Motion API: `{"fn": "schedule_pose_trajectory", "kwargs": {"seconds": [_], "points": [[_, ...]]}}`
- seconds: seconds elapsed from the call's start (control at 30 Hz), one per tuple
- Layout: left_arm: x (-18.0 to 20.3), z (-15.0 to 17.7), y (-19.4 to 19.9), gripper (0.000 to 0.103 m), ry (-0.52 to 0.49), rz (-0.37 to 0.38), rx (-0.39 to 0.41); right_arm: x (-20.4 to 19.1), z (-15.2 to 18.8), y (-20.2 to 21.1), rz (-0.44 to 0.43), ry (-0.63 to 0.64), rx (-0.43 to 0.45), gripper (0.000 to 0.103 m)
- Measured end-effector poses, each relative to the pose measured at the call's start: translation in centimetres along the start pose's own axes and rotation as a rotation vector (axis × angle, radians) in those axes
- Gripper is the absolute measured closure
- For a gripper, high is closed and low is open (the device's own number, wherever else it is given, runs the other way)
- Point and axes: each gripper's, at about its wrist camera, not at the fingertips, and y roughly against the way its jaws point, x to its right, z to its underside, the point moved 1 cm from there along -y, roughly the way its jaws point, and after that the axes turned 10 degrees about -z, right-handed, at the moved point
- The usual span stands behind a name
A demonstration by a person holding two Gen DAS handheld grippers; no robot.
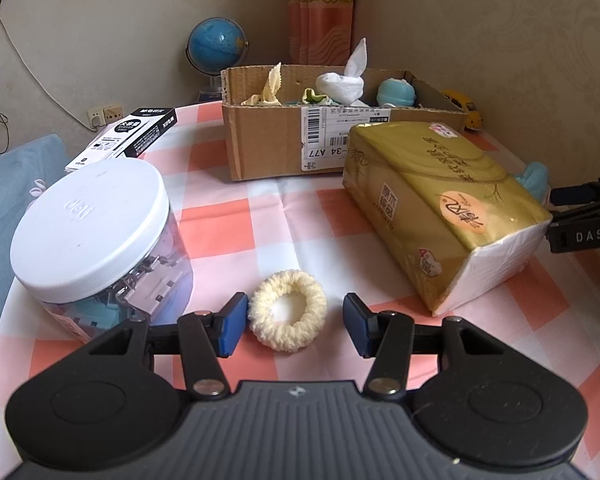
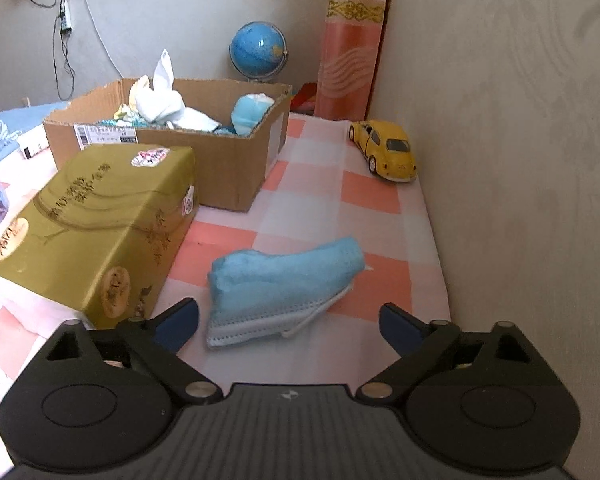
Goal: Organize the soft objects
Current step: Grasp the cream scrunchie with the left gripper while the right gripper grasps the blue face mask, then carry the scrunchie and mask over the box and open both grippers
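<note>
From the left wrist, the left claw [image 1: 295, 326] stands partly open over the checked desk [image 1: 228, 240], holding nothing, with the cream scrunchie [image 1: 287, 309] lying flat between its blue pads [image 1: 231, 326], hard up against the left pad and clear of the right one. A ring has no long axis, so I reckon a plain squeeze would take it. Ahead and slightly right of this claw sits the cardboard box [image 1: 268, 140], already holding a yellow cloth, a knotted white cloth and a pale blue bundle. A clear jar with a white lid [image 1: 88, 232] stands close on its left, a gold tissue pack [image 1: 440, 208] on its right. From the right wrist, the right claw [image 2: 288, 326] is wide, empty, and straddles the near end of the blue face masks [image 2: 276, 292]. The stack's long axis runs forward and to the right, away from the claw, nearer its left pad. The same box [image 2: 236, 168] lies ahead-left, and a yellow toy car [image 2: 384, 150] ahead-right by the wall. Each hand is nearest its own item.
</note>
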Motion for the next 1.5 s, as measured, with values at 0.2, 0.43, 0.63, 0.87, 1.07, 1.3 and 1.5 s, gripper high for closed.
{"fn": "schedule_pose_trajectory", "kwargs": {"seconds": [0.2, 0.43, 0.63, 0.87, 1.07, 1.3, 1.5], "points": [[0.1, 0.0, 0.0, 0.055, -0.002, 0.005, 0.002, -0.1, 0.0, 0.7, -0.04, -0.02, 0.017, 0.049], [0.1, 0.0, 0.1, 0.058, -0.007, 0.005, 0.004, 0.5, -0.4, 1.5, 0.018, -0.032, 0.049, 0.026], [0.1, 0.0, 0.0, 0.058, -0.01, 0.008, 0.008, 1.2, -1.1, 0.6, 0.009, -0.055, 0.064, 0.016], [0.1, -0.1, 0.0, 0.065, -0.018, 0.021, 0.004, 1.4, -1.0, -0.5, -0.005, -0.079, 0.027, 0.042], [0.3, -0.3, 0.4, 0.069, -0.048, 0.044, -0.004, 1.2, -0.9, 0.6, 0.024, -0.081, 0.031, 0.045], [0.2, -0.7, 1.6, 0.071, -0.115, 0.087, 0.001, 0.4, -0.8, 3.0, 0.042, -0.074, 0.052, 0.045], [-0.4, -1.7, 3.6, 0.071, -0.166, 0.114, 0.031, -0.9, -0.7, 5.9, 0.042, -0.062, 0.091, 0.045]]}}
